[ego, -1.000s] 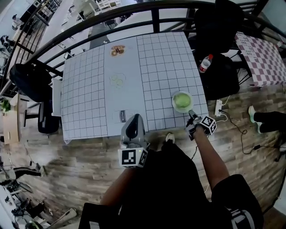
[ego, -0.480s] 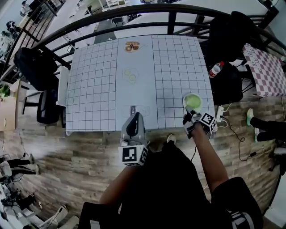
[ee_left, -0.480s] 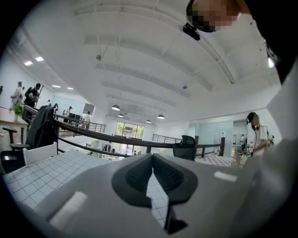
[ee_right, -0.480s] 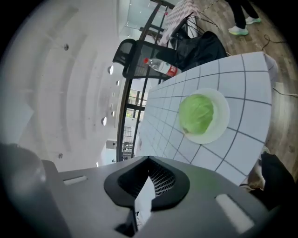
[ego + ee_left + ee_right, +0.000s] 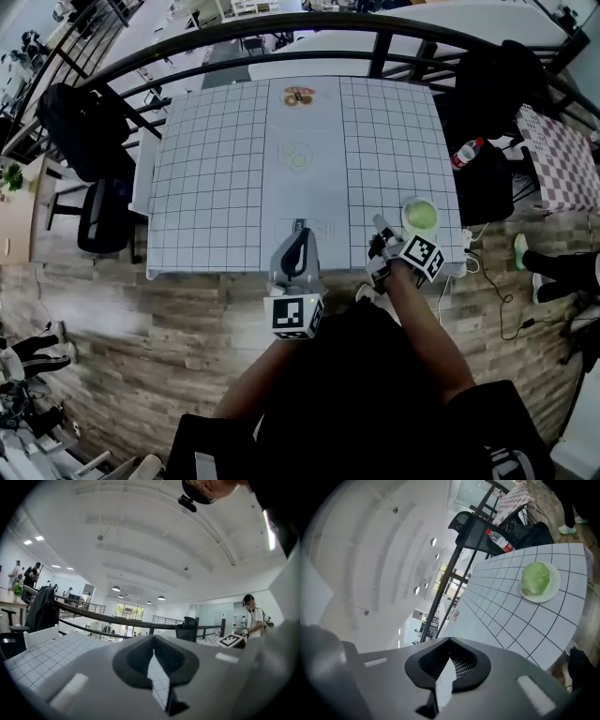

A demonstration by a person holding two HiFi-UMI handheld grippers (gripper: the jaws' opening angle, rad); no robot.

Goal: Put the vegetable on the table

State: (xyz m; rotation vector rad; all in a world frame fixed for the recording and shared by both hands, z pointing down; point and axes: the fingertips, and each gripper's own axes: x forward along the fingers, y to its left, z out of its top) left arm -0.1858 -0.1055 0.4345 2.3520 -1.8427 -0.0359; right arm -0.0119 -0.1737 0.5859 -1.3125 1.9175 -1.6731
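The green vegetable (image 5: 421, 215) lies on a white plate (image 5: 407, 225), just ahead and to the right of the right gripper (image 5: 379, 227), whose jaws are pressed together on nothing. The left gripper (image 5: 298, 240), well to its left over the table (image 5: 216, 187) edge, is likewise closed and empty.

No readable words or numbers anywhere. Only black-and-white square markers, without letters, on the left cube (image 5: 292, 316) of the left gripper (image 5: 300, 240) and the right cube (image 5: 424, 255) of the right gripper (image 5: 378, 225). Small dark print (image 5: 297, 222) on the table (image 5: 216, 187), too small to read.

A bottle (image 5: 466, 153) touches a black bag (image 5: 489, 186) near a checkered cloth (image 5: 559, 152).
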